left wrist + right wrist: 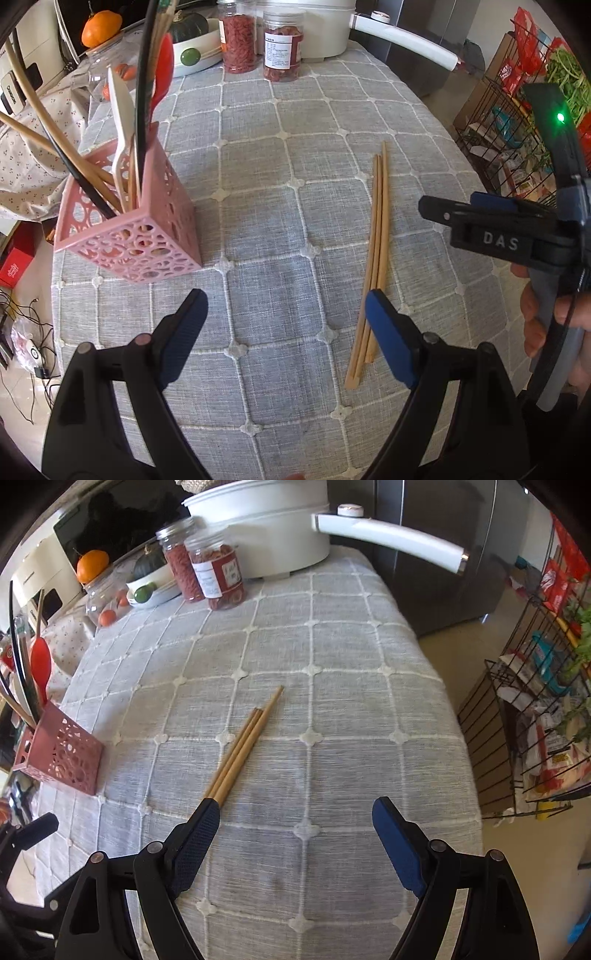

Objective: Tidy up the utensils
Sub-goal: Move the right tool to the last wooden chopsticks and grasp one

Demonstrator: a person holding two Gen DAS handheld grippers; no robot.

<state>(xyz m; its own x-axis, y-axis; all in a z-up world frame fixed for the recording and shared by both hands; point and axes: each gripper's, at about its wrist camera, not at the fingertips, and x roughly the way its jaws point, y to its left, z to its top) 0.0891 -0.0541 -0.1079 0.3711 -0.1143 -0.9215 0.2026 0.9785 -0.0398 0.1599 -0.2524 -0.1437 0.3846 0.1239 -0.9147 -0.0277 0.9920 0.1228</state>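
Note:
Three wooden chopsticks (375,254) lie together on the grey checked tablecloth, also in the right wrist view (242,746). A pink perforated utensil holder (125,225) stands at the table's left edge, holding chopsticks, a white utensil and a red spoon; it also shows in the right wrist view (61,755). My left gripper (286,306) is open and empty, its right finger over the chopsticks' near ends. My right gripper (293,816) is open and empty, its left finger just over the chopsticks' near ends; it shows in the left wrist view (439,218) to the right of the chopsticks.
At the table's far edge stand two jars of red dried goods (258,40), a white pot with a long handle (280,531), a bowl with squash (192,40) and a glass jar topped by an orange (101,29). A wire rack of packages (535,720) stands right of the table.

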